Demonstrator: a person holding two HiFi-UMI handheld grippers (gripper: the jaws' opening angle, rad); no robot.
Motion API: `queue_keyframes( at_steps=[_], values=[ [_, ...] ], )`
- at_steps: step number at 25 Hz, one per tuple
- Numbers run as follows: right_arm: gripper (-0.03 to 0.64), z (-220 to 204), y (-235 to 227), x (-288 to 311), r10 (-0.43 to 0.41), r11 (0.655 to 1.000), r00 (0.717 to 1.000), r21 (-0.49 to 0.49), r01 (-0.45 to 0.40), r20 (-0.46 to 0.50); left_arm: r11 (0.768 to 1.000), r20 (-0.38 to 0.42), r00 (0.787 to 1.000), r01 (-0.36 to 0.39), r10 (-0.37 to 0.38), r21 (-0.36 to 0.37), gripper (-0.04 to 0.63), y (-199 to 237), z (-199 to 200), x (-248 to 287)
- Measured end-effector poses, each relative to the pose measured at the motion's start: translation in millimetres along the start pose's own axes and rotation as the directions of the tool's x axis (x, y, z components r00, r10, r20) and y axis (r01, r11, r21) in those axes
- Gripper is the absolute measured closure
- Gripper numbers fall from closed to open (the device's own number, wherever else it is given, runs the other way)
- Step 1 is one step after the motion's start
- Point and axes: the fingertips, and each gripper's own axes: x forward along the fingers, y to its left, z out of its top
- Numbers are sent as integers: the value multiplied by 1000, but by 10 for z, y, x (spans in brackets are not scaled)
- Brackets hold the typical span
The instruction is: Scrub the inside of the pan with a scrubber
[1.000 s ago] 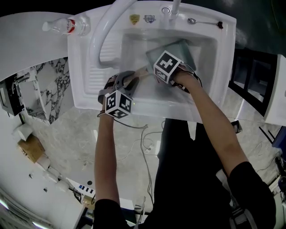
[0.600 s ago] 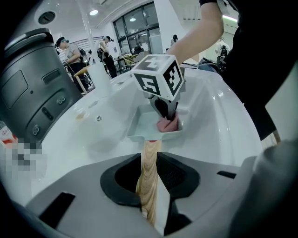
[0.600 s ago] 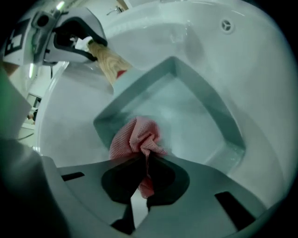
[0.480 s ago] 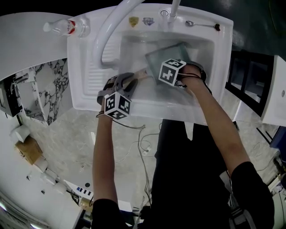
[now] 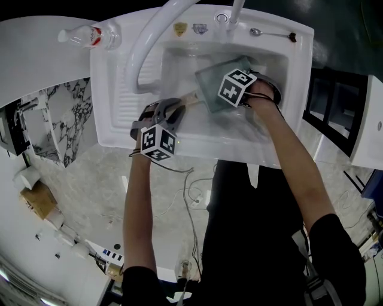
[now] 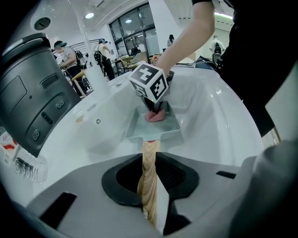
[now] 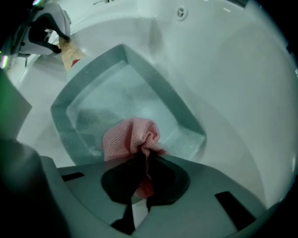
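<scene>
A square grey-green pan [image 5: 210,80] with a wooden handle [image 6: 149,162] lies in the white sink [image 5: 119,122]. My left gripper [image 6: 150,160] grips the handle at the sink's front left, and its jaws are closing on the wood. My right gripper [image 7: 142,155] is shut on a pink mesh scrubber [image 7: 130,137], which rests on the pan's floor [image 7: 116,102] near one wall. From the left gripper view the scrubber [image 6: 155,116] shows under the right gripper's marker cube [image 6: 149,83]. In the head view that cube [image 5: 237,86] hides the right jaws.
A thick white hose [image 5: 146,42] arches over the sink's left side. A faucet [image 5: 234,12] stands at the back rim, with a spoon [image 5: 272,31] to its right. A plastic water bottle [image 5: 90,34] lies on the counter at the back left.
My right gripper has slid with the scrubber across the pan toward the sink's back right. The left gripper and the handle have stayed put.
</scene>
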Motion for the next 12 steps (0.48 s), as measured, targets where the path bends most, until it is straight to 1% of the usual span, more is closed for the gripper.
queue_keyframes(
  at_steps=[3, 5, 7, 9, 12],
  values=[
    [580, 179, -229, -23, -133, 991, 989, 21, 132, 71, 1000, 2, 1000, -7, 7, 2, 495, 7, 3, -1],
    [580, 289, -367, -44, -223, 975, 967, 33, 221, 120, 1000, 4, 1000, -11, 11, 4, 495, 8, 8, -1],
    [580, 375, -468, -60, -295, 955, 942, 35, 293, 159, 1000, 6, 1000, -14, 14, 6, 495, 7, 14, 1],
    [580, 440, -523, -69, -336, 942, 926, 38, 335, 170, 1000, 5, 1000, -14, 14, 7, 495, 10, 11, 1],
    [581, 489, -539, -84, -342, 939, 928, 69, 336, 148, 1000, 3, 1000, -15, 15, 11, 495, 16, 1, 0]
  ],
)
